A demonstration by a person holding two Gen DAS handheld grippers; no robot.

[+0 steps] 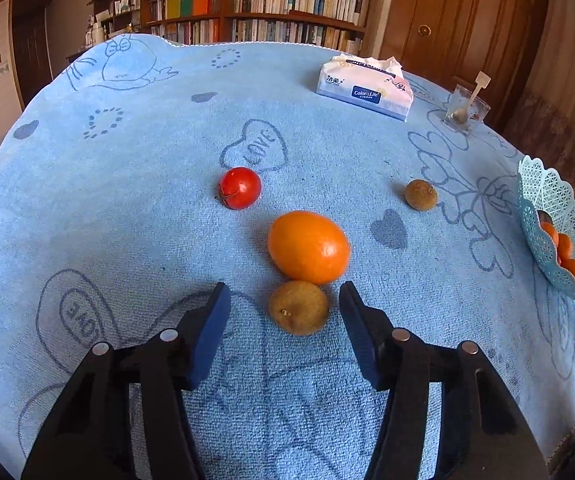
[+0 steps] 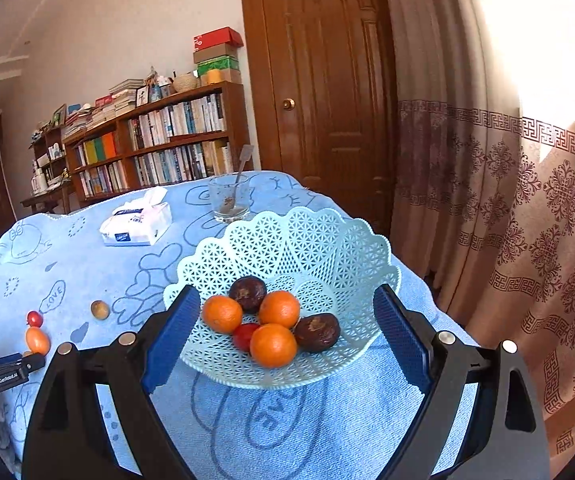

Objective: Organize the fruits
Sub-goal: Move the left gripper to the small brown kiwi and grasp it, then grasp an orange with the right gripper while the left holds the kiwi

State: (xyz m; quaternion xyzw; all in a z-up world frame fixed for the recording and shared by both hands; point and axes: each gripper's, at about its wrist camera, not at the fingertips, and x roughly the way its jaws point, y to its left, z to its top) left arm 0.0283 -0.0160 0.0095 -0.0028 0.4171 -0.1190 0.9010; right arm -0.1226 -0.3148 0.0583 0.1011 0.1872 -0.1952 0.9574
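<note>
On the blue towel, a small brown fruit (image 1: 298,307) lies between the fingers of my left gripper (image 1: 285,292). The pads stand off it on both sides, so the gripper is open. Just behind, touching it, is an oval orange fruit (image 1: 308,246). A red tomato (image 1: 240,187) sits further back on the left and a second brown fruit (image 1: 420,195) on the right. My right gripper (image 2: 287,291) is open, its fingers either side of the pale blue lattice basket (image 2: 287,232), which holds three oranges, two dark brown fruits and a tomato.
A tissue pack (image 1: 365,86) and a glass with a spoon (image 1: 465,110) stand at the table's far side. The basket (image 1: 559,216) sits near the right edge. A bookshelf, a wooden door and curtains lie beyond the table.
</note>
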